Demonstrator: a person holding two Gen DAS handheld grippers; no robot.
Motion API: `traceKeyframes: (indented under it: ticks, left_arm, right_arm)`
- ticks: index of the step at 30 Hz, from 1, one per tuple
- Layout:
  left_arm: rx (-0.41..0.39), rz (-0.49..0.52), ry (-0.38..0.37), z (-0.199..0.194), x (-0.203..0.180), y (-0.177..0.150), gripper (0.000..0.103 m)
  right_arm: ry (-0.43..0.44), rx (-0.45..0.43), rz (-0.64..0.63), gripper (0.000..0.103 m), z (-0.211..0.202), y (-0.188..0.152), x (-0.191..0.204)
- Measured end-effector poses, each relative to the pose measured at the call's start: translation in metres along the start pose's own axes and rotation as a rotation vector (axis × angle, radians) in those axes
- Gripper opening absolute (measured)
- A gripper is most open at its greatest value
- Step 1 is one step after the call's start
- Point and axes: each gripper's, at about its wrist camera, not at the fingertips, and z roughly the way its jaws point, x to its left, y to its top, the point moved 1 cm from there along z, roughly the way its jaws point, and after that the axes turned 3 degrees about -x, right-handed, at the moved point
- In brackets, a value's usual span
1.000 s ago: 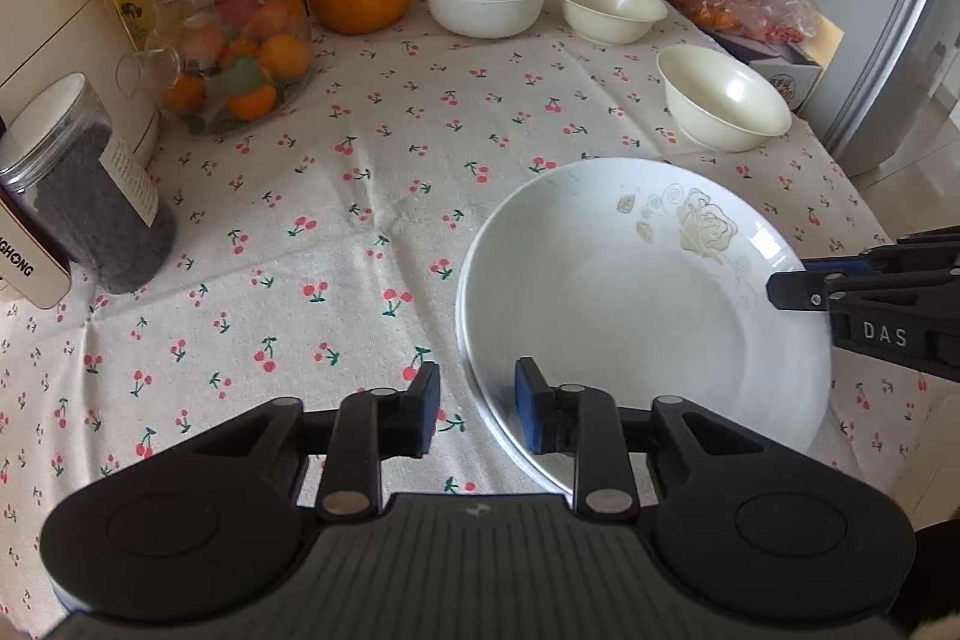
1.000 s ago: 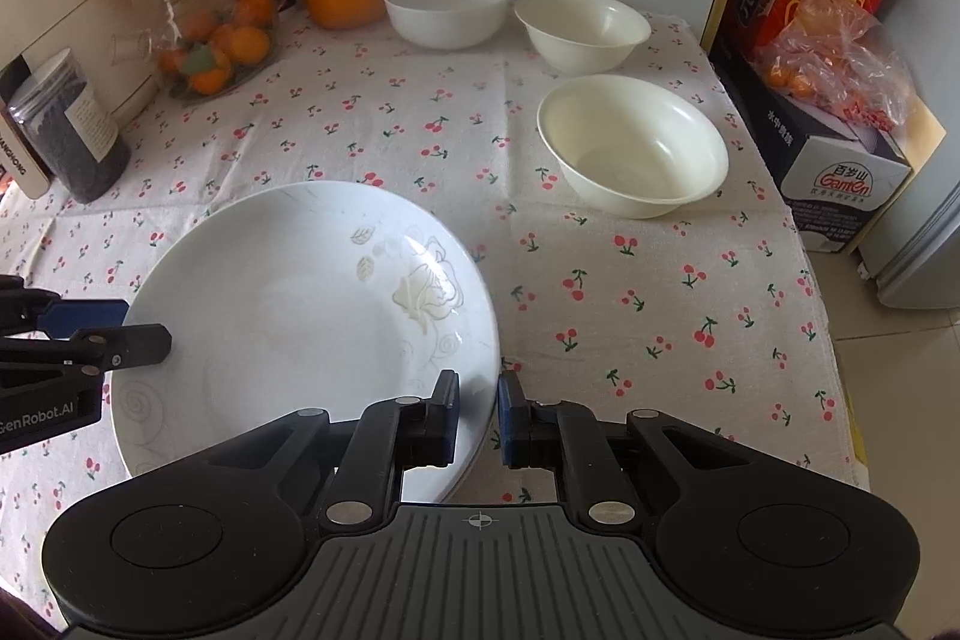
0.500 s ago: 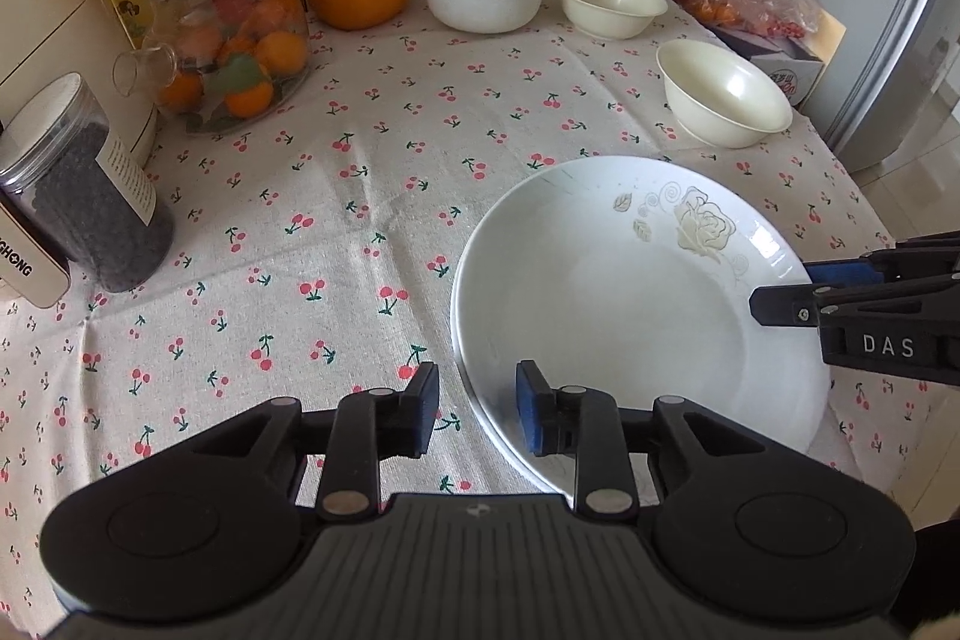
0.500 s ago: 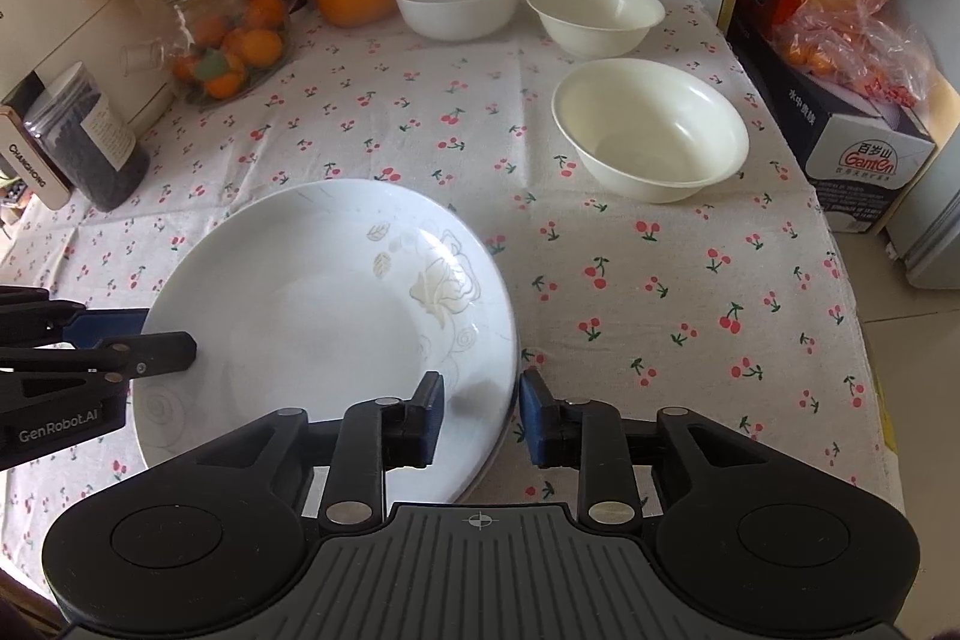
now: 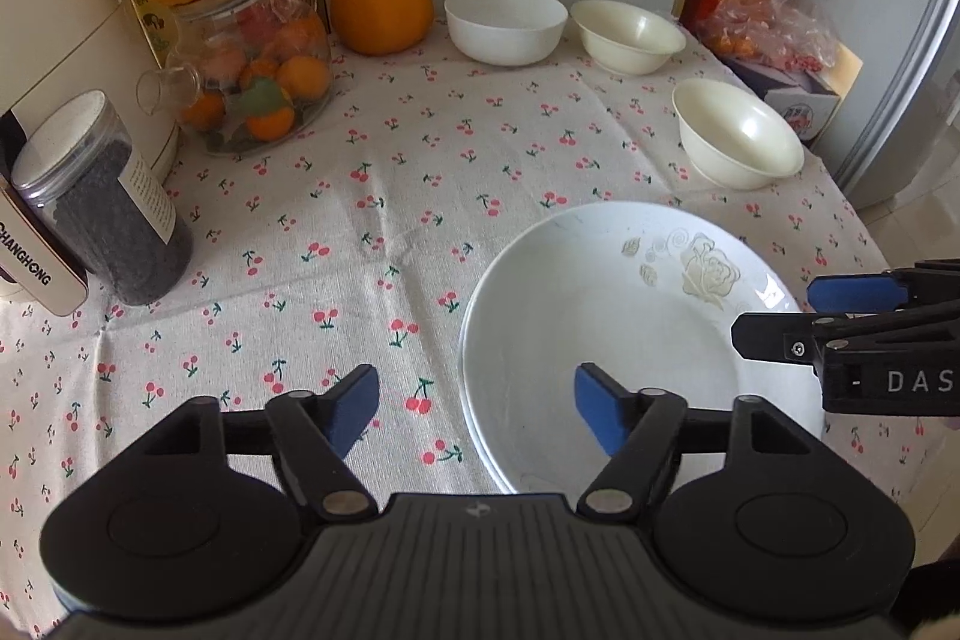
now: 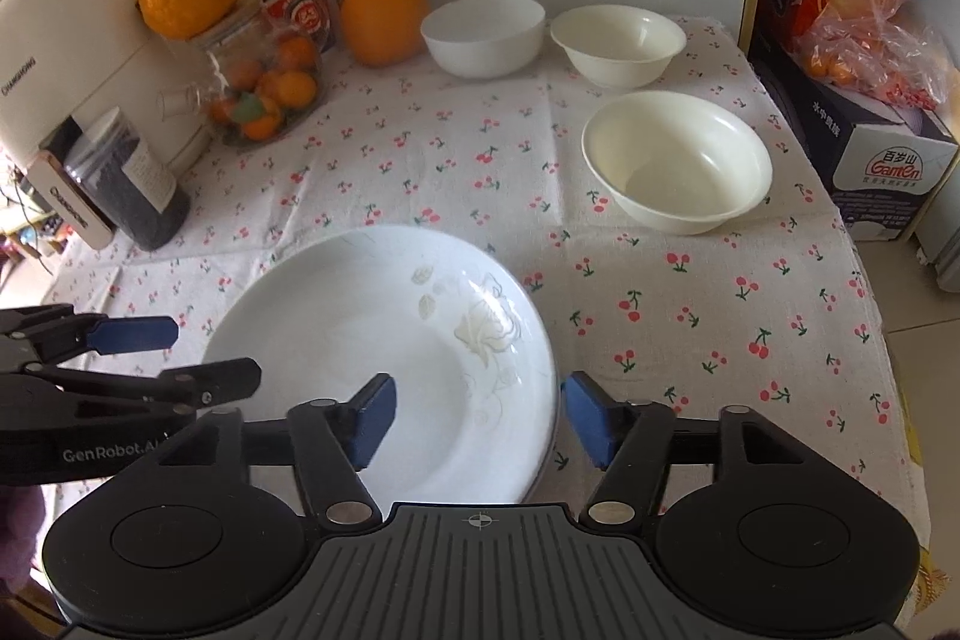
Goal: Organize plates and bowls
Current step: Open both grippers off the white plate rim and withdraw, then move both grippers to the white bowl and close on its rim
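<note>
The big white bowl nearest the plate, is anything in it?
Empty. The bowl sits upright on the tablecloth, its bare cream inside fully visible from the right view.

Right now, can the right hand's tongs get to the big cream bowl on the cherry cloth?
Probably yes. The right tongs have just opened off the plate rim and hold nothing. Only bare tablecloth lies between them and the cream bowl, which stands alone, apart from the other bowls.
</note>
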Motion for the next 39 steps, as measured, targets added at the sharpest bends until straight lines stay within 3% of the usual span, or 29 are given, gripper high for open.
traceKeyframes:
  ticks: [5,10,15,23,29,39]
  left_arm:
    - [-0.020,-0.055,0.012,0.000,0.002,0.007,0.090]
    - [-0.027,-0.114,0.031,0.003,0.005,0.013,0.098]
    - [-0.026,-0.200,0.042,0.006,0.012,0.020,0.100]
    - [-0.043,-0.284,0.082,0.009,0.022,0.032,0.102]
    - [-0.073,-0.296,0.133,0.011,0.028,0.050,0.102]
    - [-0.139,-0.248,0.081,0.035,0.021,0.099,0.102]
  right_arm:
    - [0.019,-0.026,0.038,0.080,-0.006,0.012,-0.001]
    - [-0.002,-0.064,0.024,0.085,-0.010,0.023,0.003]
    - [-0.022,-0.101,0.018,0.087,-0.012,0.034,0.004]
    - [-0.038,-0.134,0.121,0.089,-0.009,0.053,-0.007]
    - [-0.055,-0.155,0.160,0.090,-0.004,0.075,-0.017]
    - [-0.057,-0.222,0.134,0.093,0.020,0.128,-0.037]
